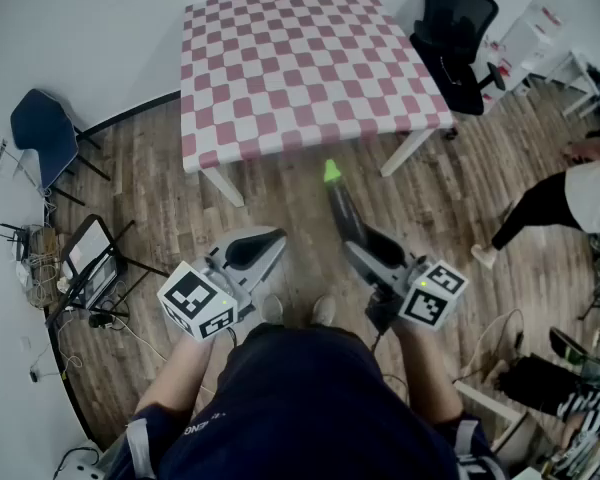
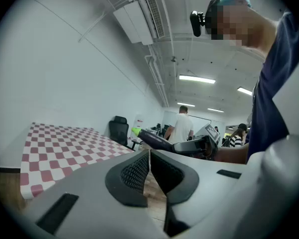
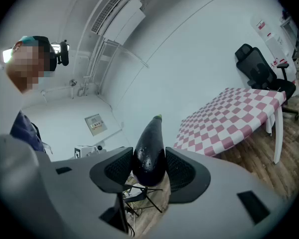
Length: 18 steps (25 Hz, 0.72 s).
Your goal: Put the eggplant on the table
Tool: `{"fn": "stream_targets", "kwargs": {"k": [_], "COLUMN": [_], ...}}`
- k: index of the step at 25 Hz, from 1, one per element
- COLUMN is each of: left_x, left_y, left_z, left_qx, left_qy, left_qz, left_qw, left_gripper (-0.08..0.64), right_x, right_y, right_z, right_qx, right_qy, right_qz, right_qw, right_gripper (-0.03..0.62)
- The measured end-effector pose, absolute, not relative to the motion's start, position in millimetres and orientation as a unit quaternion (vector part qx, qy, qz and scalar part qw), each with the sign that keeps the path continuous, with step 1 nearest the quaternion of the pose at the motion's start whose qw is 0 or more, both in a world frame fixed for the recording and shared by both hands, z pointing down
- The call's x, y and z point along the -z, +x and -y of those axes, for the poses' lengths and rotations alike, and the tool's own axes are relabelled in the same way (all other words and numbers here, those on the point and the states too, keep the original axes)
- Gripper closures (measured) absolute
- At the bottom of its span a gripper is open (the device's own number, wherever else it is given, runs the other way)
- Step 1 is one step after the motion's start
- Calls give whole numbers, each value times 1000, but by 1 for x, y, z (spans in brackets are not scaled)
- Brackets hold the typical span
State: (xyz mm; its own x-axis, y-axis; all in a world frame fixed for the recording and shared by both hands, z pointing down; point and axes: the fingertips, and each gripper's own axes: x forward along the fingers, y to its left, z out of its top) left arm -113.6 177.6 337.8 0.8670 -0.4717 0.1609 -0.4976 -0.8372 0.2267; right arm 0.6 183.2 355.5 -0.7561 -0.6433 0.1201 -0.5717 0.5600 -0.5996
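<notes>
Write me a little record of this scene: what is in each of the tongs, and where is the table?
right tongs: shut on the eggplant
left tongs: shut, nothing in them
eggplant: dark purple, held in the air over the floor, green tip toward the table
table: just ahead of the person, pink-and-white checked cloth, nothing on it
task: not yet done

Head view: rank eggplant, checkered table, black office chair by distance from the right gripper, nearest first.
1. eggplant: clamped in the right gripper, pointing ahead.
2. checkered table: straight ahead of the eggplant's tip.
3. black office chair: beyond the table's right corner.
</notes>
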Motion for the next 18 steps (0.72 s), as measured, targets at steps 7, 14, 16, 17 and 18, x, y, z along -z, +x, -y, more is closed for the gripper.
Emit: {"fn": "stream_targets", "kwargs": {"k": [7,14,16,17,18], "left_x": [-338,-347,-349,-349,-349], "left_y": [-99,-82,-74,-70,-65], "left_z": [-175,-179,-182,-183,-185], "left_qx": [-52,-49,-48,-48,-48], "left_qy": [957,951,949,949,949], "left_qz": [254,272,275,277,278], "left_qw": [128,140,143,144,143], "left_gripper": [526,526,526,526,526], "right_x": [-353,-361,-365,-366,-367], "right_y": [11,30,39,44,50], "right_z": [-178,-180,-182,-184,-186], "right_qx": [314,325,329,331,334], "right_qy": [-337,-326,-324,-323,-323], "right_qz": [-886,-886,-886,-885,-885], "right_qw": [53,52,44,41,39], "right_gripper": [376,374,374,376,374]}}
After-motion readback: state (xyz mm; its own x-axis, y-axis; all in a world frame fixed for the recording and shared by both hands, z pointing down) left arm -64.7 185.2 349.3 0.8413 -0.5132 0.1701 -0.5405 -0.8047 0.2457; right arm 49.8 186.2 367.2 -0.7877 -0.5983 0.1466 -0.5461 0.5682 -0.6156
